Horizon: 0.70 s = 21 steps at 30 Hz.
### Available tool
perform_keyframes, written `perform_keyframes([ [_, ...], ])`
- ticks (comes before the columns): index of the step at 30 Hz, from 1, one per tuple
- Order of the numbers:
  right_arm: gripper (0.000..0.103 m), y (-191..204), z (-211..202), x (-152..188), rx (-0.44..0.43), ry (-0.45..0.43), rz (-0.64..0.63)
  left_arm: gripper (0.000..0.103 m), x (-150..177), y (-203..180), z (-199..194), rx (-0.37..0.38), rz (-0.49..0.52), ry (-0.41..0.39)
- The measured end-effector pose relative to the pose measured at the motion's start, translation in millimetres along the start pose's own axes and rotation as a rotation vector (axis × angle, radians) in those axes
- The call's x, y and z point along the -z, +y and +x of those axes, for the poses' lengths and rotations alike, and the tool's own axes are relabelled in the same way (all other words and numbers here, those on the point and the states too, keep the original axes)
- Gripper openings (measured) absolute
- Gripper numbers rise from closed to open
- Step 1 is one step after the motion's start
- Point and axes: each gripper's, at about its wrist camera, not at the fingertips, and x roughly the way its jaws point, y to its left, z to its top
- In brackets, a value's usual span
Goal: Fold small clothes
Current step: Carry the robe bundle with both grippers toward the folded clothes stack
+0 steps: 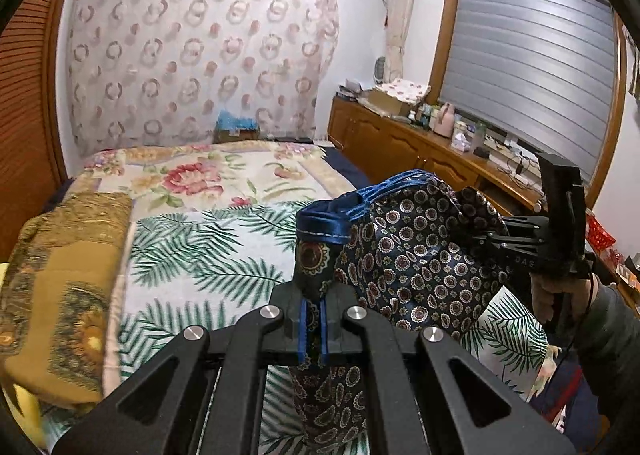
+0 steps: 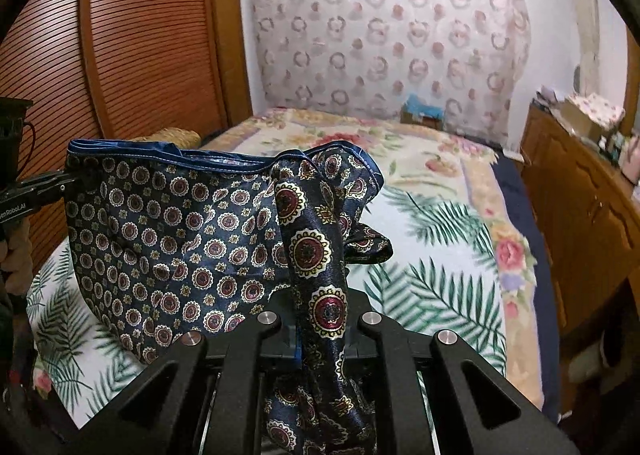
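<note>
A small dark-blue satin garment (image 1: 416, 255) with round medallion print and a bright blue hem hangs in the air above the bed, held between both grippers. My left gripper (image 1: 313, 315) is shut on one bunched end of it. My right gripper (image 2: 322, 329) is shut on the other end (image 2: 316, 255); the cloth (image 2: 172, 239) spreads out to the left toward the left gripper's body (image 2: 32, 191). The right gripper also shows in the left wrist view (image 1: 520, 239), with the person's hand behind it.
Below lies a bed with a palm-leaf and floral sheet (image 1: 208, 255). A folded mustard blanket (image 1: 64, 287) lies on its left side. A wooden cabinet (image 1: 432, 151) with clutter runs along the right. A louvred wardrobe (image 2: 132, 39) stands left.
</note>
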Motion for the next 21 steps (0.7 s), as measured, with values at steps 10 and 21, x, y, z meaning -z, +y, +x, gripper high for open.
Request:
perform_keyframes([
  [10, 0.01, 31.1, 28.7, -40.5, -0.069, -0.078, -0.114, 0.005, -0.2, 53.8, -54.5, -0.098, -0.056, -0.088],
  [21, 0.01, 79.1, 95.0, -105.3, -0.179, -0.153, -0.284, 0.005, 2.3, 139.6, -97.9, -0.234, -0.188, -0.198],
])
